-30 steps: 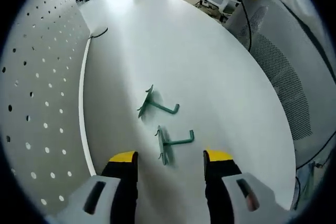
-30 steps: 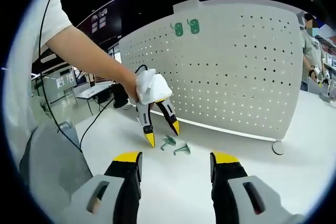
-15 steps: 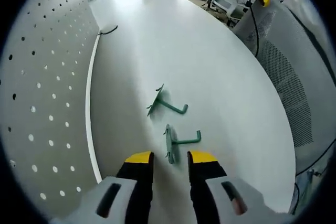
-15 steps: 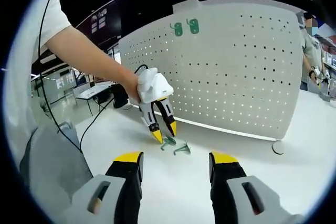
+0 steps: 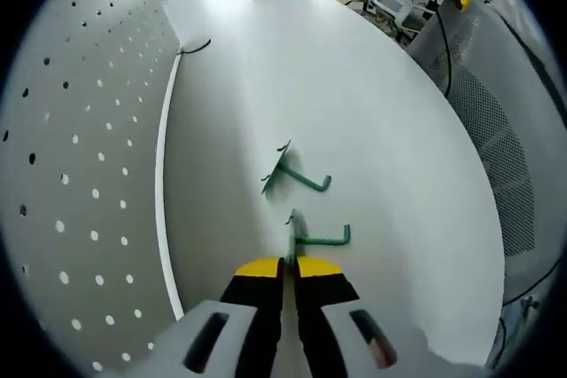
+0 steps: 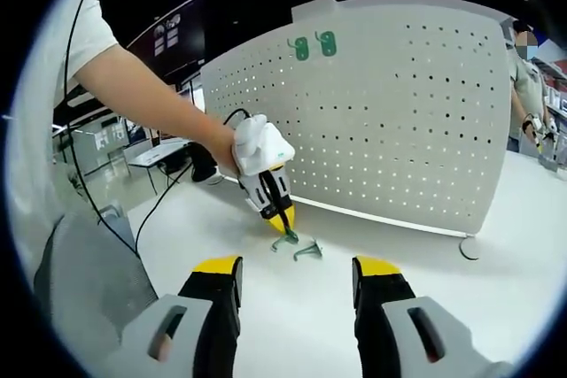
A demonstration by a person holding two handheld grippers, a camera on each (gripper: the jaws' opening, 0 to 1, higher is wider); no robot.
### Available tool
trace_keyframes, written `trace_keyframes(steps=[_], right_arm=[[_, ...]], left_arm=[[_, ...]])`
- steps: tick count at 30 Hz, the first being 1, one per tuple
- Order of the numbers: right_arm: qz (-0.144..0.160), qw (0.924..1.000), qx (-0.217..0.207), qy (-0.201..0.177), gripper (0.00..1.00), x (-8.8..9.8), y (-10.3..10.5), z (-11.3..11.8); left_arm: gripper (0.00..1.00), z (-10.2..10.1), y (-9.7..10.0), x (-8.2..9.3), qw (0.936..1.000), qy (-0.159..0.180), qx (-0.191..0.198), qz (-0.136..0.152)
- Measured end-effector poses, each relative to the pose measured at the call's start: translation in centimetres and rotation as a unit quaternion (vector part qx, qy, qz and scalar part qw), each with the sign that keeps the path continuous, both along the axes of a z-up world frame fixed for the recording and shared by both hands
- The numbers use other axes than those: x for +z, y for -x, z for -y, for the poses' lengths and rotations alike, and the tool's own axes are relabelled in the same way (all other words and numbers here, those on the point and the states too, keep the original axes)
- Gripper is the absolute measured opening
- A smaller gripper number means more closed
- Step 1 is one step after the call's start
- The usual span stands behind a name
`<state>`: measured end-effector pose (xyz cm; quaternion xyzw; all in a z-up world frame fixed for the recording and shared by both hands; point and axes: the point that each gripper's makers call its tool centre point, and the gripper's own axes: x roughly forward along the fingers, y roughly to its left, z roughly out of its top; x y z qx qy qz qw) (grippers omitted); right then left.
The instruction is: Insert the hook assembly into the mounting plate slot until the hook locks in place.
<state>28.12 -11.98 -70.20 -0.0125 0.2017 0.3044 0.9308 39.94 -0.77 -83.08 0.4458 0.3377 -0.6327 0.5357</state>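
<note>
Left hand-held gripper clenched on one green hook at the desk, right one waiting released.

I count one white pegboard (image 6: 381,121) standing on one white desk (image 5: 372,121), two green plates (image 6: 314,45) already mounted high on the board, two hand-held grippers, and two hooks. My left hand-held gripper (image 5: 289,265) pinches the nearer hook (image 5: 306,238) by its flat back plate; the farther hook (image 5: 297,174) lies loose just beyond it. My right hand-held gripper (image 6: 297,265) hovers with jaws apart, well back. To do this well, I judge I should lift straight up, keep the plate square in the jaws, and avoid nudging the spare hook.
</note>
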Motion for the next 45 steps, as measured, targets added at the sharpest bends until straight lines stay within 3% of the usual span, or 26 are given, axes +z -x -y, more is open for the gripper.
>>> trace_keyframes(steps=[20, 28, 37, 45], right_arm=[[0.001, 1.0, 0.001, 0.001, 0.48, 0.0, 0.0, 0.0], [0.005, 1.0, 0.003, 0.0, 0.48, 0.2, 0.0, -0.1], [0.01, 0.9999, -0.005, -0.007, 0.48, 0.5, -0.2, 0.1], [0.012, 0.9999, -0.006, -0.009, 0.48, 0.7, -0.2, 0.1]], left_arm=[[0.02, 0.0, 0.0, 0.0, 0.9999, -0.006, 0.001, 0.008], [0.01, 0.3, 0.0, 0.4, 0.9994, 0.024, 0.025, -0.006], [0.01, 0.1, -0.5, 1.4, 0.9984, 0.041, 0.039, 0.001], [0.01, 0.8, -0.9, 3.3, 0.9933, 0.095, 0.065, 0.007]])
